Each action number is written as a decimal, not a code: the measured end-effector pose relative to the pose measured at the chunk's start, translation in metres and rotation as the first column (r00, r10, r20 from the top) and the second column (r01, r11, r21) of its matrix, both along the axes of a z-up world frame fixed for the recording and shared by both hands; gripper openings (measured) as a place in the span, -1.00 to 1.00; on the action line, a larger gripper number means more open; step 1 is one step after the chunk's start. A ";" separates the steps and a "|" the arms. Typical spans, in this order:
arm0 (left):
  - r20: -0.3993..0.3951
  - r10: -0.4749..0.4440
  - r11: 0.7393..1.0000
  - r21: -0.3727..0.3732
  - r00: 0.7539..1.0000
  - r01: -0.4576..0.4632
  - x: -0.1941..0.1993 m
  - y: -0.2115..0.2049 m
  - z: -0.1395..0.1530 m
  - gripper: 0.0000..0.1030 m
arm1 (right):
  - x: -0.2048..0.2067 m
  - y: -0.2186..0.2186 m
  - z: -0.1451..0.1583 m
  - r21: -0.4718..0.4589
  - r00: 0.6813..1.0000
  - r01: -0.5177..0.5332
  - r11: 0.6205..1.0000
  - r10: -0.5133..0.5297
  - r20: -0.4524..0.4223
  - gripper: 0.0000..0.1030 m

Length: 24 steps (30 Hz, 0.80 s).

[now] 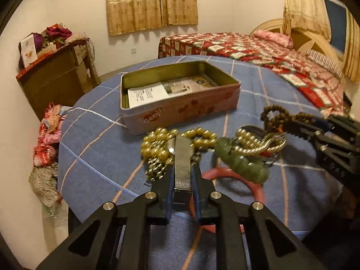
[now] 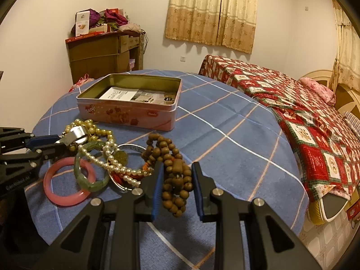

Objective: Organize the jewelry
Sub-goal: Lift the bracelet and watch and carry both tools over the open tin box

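While the left gripper (image 1: 182, 168) pinches the mesh watch band (image 1: 183, 164), lift it slowly clear of the pearls (image 1: 157, 144); the right gripper (image 2: 177, 180) holds brown beads (image 2: 175, 180).

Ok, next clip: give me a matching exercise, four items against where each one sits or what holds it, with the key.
Items
1. metal watch band
2. brown beads
3. pink bangle
4. papers

Places
A. inside the tin
B. between the right gripper fingers
C. flat on the blue cloth, partly under the green bangle
D. clamped in the left gripper

Pairs: 1-D, 2-B, 3-C, 4-A
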State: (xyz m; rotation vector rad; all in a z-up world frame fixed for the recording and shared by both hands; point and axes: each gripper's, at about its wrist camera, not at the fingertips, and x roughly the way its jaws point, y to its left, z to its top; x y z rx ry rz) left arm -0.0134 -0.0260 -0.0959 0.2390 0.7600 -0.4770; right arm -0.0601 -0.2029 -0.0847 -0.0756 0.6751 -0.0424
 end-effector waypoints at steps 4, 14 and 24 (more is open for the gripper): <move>0.041 -0.017 1.000 -0.021 0.999 0.018 -0.009 0.002 0.018 -0.72 | -0.003 -0.003 0.006 0.003 1.000 0.008 1.000 -0.008 0.026 -0.47; 0.093 0.003 0.997 -0.074 0.996 0.003 -0.006 0.013 0.049 -0.72 | -0.003 -0.010 0.021 -0.001 0.996 0.030 1.000 -0.029 0.080 -0.47; 0.145 0.033 0.995 -0.099 0.989 -0.018 0.015 0.022 0.073 -0.72 | 0.007 -0.013 0.032 -0.012 0.995 0.033 0.999 -0.032 0.096 -0.47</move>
